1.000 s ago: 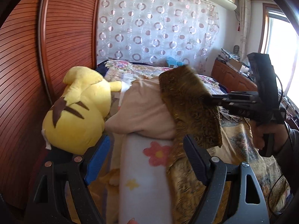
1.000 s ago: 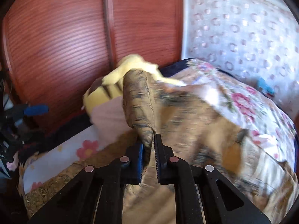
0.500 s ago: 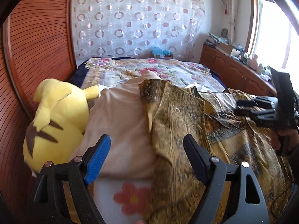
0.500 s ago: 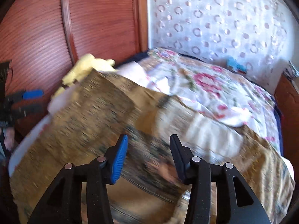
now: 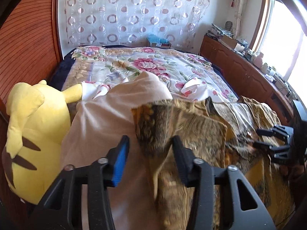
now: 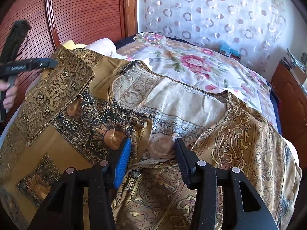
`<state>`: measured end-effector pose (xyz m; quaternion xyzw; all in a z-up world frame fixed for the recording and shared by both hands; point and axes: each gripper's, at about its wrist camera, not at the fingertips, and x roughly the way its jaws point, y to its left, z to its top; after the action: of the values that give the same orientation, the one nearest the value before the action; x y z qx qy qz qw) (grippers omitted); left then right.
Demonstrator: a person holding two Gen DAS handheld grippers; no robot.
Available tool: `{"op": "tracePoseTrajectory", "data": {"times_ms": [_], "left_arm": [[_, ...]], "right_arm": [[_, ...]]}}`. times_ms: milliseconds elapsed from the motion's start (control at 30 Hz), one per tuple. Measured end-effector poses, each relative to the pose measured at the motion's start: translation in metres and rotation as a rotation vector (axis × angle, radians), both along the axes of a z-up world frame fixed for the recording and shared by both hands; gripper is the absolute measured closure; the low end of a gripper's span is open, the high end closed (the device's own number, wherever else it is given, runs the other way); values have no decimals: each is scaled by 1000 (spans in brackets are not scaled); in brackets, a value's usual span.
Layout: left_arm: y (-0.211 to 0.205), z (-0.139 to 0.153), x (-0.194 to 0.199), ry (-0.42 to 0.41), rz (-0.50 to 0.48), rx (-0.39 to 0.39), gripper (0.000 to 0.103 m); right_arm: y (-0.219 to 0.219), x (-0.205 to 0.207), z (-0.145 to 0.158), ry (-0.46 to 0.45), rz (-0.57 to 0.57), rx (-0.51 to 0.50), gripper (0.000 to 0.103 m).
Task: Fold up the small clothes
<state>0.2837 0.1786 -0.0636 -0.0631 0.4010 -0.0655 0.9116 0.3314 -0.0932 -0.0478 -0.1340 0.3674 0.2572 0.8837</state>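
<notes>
Patterned gold shirt [image 6: 172, 103] lies spread across floral bedspread [image 6: 191, 61], filling lower half of right view; sleeve [image 6: 57, 88] folded inward at left.

Left gripper [image 5: 149, 153]: jaws closing, sleeve edge between them, pads not yet pressing. Right gripper [image 6: 152, 153]: released, jaws apart over placket, nothing held.

Risks I judge:
- thin slippery cloth escapes left pinch
- pink pillow [image 5: 107, 122] beneath gets caught along
- uneven bedding skews fold
- plush toy [image 5: 32, 134] at lower left crowds working room

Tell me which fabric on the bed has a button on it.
The gold patterned shirt, spread nearest the camera; a brown button sits on its front. The floral bedspread and plain cream pillow behind have none.
</notes>
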Motion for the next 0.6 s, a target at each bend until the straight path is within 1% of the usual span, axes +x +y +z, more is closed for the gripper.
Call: {"op": "tracePoseTrajectory", "data": {"times_ms": [33, 67, 100, 133, 167, 233, 333, 433, 533, 600], "left_arm": [[1, 1, 4, 5, -11, -11, 70], [0, 1, 6, 8, -27, -23, 80], [-1, 3, 7, 7, -46, -30, 86], [-2, 6, 9, 6, -56, -25, 88], [-3, 10, 9, 1, -63, -16, 94], [-2, 23, 7, -33, -51, 3, 98], [4, 38, 10, -64, -12, 47, 101], [8, 38, 19, -53, -1, 57, 101], [8, 38, 22, -51, 38, 99, 101], [6, 39, 22, -53, 45, 102, 98]], "right_arm": [[0, 0, 0, 2, 0, 4, 54], [-2, 1, -3, 5, 0, 9, 54], [-13, 1, -3, 5, 1, 13, 54], [-17, 0, -2, 4, 1, 13, 54], [-17, 0, -2, 2, 0, 10, 54], [-19, 1, -2, 1, 0, 8, 54], [-21, 1, -2, 7, 1, 15, 54], [-22, 0, -1, 8, 2, 15, 54], [-23, -1, 0, 8, 1, 14, 54], [-23, -2, 0, 8, 1, 12, 54]]}}
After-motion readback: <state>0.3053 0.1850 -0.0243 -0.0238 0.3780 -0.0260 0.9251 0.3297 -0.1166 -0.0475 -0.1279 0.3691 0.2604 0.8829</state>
